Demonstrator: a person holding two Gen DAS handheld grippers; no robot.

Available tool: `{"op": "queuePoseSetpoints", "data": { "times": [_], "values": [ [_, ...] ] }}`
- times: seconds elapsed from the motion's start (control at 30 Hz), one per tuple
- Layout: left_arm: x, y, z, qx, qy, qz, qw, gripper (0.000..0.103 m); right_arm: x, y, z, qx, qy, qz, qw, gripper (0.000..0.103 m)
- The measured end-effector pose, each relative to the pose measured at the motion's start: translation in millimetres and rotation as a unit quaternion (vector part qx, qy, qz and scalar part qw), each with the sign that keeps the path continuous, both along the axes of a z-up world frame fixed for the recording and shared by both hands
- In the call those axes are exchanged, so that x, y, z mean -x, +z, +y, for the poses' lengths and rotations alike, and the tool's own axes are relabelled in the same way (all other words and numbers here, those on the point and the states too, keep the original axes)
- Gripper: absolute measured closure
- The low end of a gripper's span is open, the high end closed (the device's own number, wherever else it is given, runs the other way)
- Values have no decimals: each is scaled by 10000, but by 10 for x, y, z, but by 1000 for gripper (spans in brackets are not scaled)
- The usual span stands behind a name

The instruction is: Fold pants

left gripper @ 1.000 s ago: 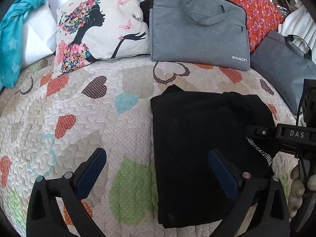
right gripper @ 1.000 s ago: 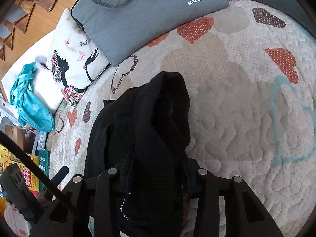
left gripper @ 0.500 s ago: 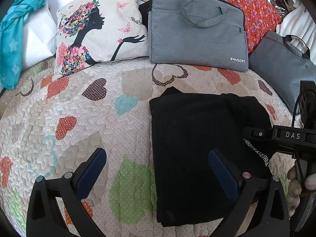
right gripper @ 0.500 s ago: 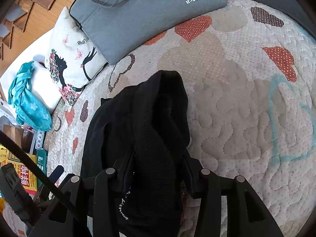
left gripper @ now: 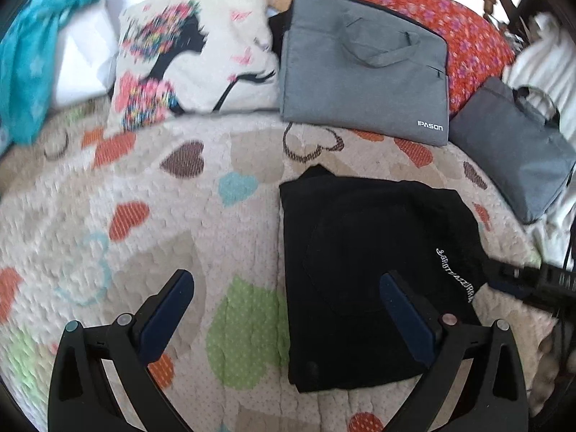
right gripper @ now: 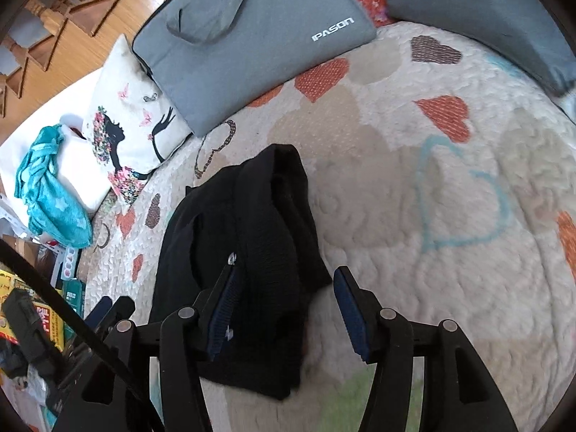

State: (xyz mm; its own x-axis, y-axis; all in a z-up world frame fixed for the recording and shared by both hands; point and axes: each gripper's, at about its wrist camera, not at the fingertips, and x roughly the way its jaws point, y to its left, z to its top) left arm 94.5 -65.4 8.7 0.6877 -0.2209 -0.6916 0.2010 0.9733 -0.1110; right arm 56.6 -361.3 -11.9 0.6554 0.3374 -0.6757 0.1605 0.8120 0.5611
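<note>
Black pants (right gripper: 248, 252) lay folded on the bed quilt (right gripper: 450, 187), long axis running away from the right tool (right gripper: 284, 309). Its jaws were opening, fabric between, unclamped. Left tool (left gripper: 284, 306) released, empty, farther off.

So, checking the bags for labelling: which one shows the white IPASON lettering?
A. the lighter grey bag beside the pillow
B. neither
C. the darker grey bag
A: the lighter grey bag, lying beside the pillow, carries it at a corner.
</note>
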Motion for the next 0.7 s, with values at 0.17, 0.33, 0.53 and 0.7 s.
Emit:
{"op": "queuePoseSetpoints", "data": {
  "times": [0.17, 0.33, 0.53, 0.7],
  "values": [
    [-107, -179, 150, 445, 201, 528, 9974, 0, 110, -243, 53, -719, 131, 301, 9969, 41],
    [-171, -386, 131, 375, 218, 874, 9952, 0, 138, -383, 394, -608, 640, 486, 9949, 59],
    [-237, -524, 101, 303, 228, 1192, 9921, 0, 176, -392, 346, -81, 381, 623, 9973, 85],
    [-150, -391, 142, 463, 272, 981, 9937, 3, 264, -403, 234, -494, 174, 453, 9976, 79]
  ]
}}
